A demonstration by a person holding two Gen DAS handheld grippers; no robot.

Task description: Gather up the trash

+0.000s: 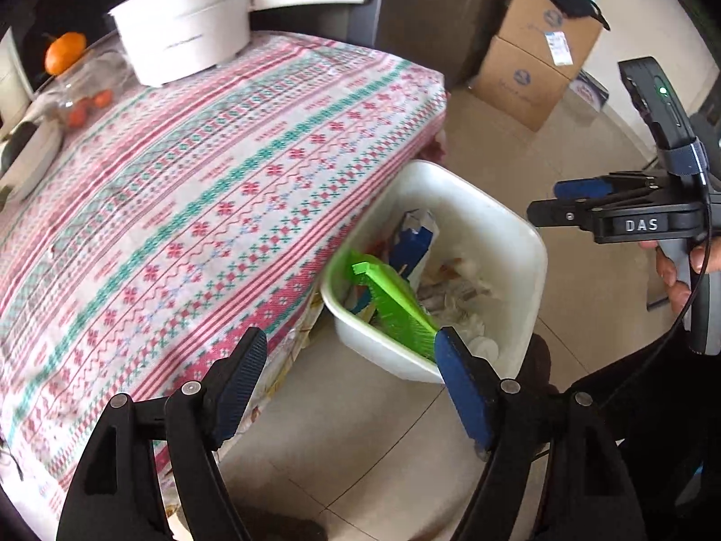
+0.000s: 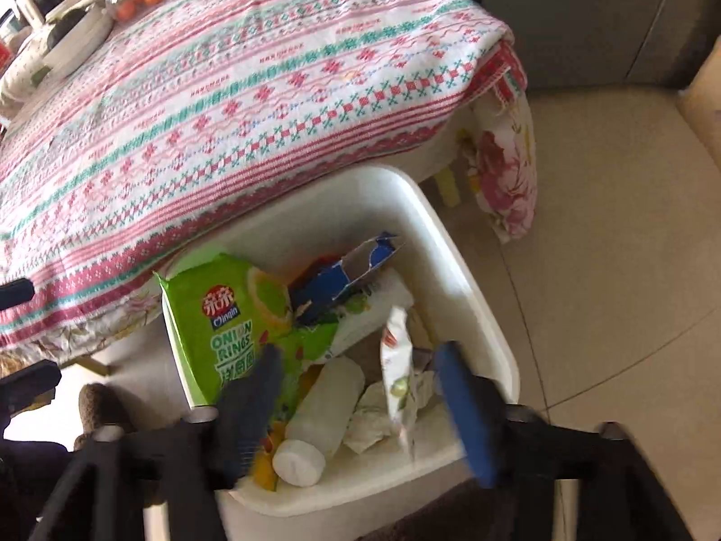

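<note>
A white trash bin (image 1: 509, 225) stands on the floor beside the table; it also shows in the right wrist view (image 2: 473, 297). It holds a green onion-rings bag (image 2: 216, 315) (image 1: 392, 297), a torn blue carton (image 2: 342, 275) (image 1: 414, 239), a white bottle (image 2: 324, 410), a snack wrapper (image 2: 396, 378) and crumpled paper. My left gripper (image 1: 351, 360) is open and empty, above the floor by the bin's near corner. My right gripper (image 2: 356, 369) is open and empty, right above the bin; it also shows in the left wrist view (image 1: 547, 203).
The table (image 1: 203, 189) has a red-green patterned cloth. On it stand a white pot (image 1: 180, 27), an orange (image 1: 65, 52) and a bag of small fruit (image 1: 85, 106). Cardboard boxes (image 1: 536, 54) stand by a grey fridge (image 1: 428, 4). The floor is beige tile.
</note>
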